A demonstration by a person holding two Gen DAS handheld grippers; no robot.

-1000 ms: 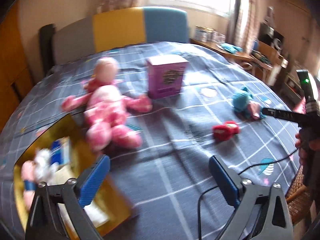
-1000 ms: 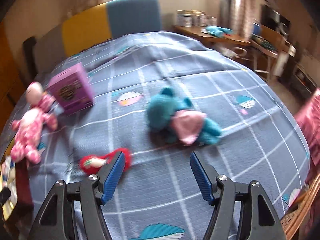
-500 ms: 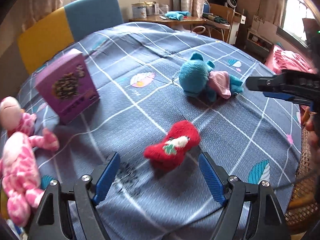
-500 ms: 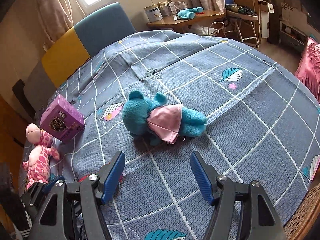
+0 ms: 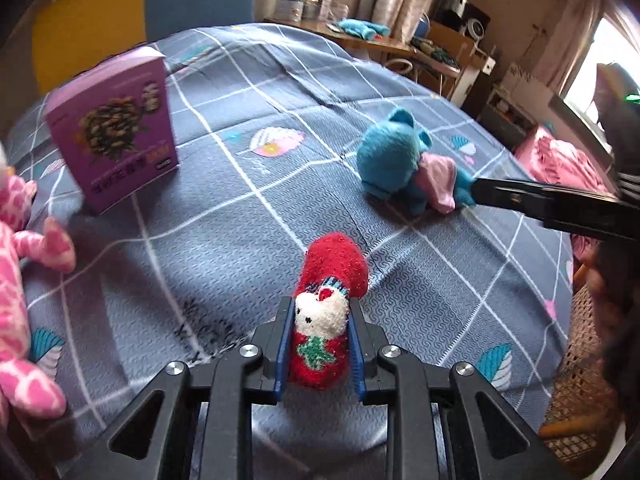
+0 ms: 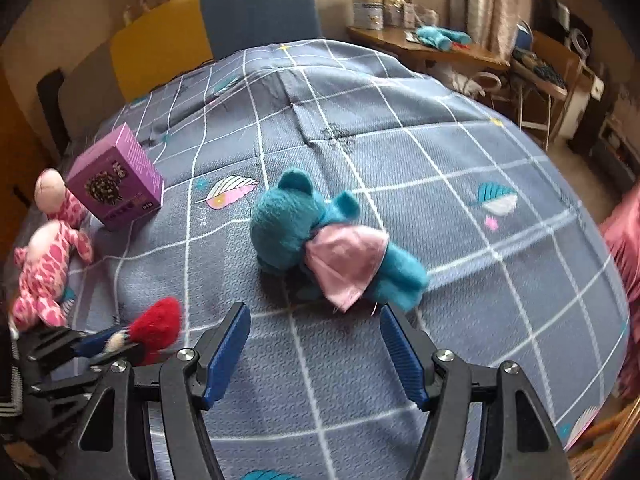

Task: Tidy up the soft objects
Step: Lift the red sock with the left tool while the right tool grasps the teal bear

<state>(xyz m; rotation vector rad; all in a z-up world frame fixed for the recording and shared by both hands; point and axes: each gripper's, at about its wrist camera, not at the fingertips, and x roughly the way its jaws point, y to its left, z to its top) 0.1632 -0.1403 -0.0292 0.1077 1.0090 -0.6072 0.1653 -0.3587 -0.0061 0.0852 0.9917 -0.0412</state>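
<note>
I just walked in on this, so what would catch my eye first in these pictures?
The left gripper has just closed on a red plush stocking on the blue checked bedspread. Beyond it, a teal bear in a pink dress lies ahead of the open right gripper. A purple box stands upright at far left.

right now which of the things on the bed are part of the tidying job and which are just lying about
Part of the job:
- red sock, clamped in the left tongs, whose jaws have just closed on it
- blue teddy, lying in front of the open right tongs
- pink giraffe toy

Just lying about:
- purple box, standing on the blanket
- tins on the desk
</note>
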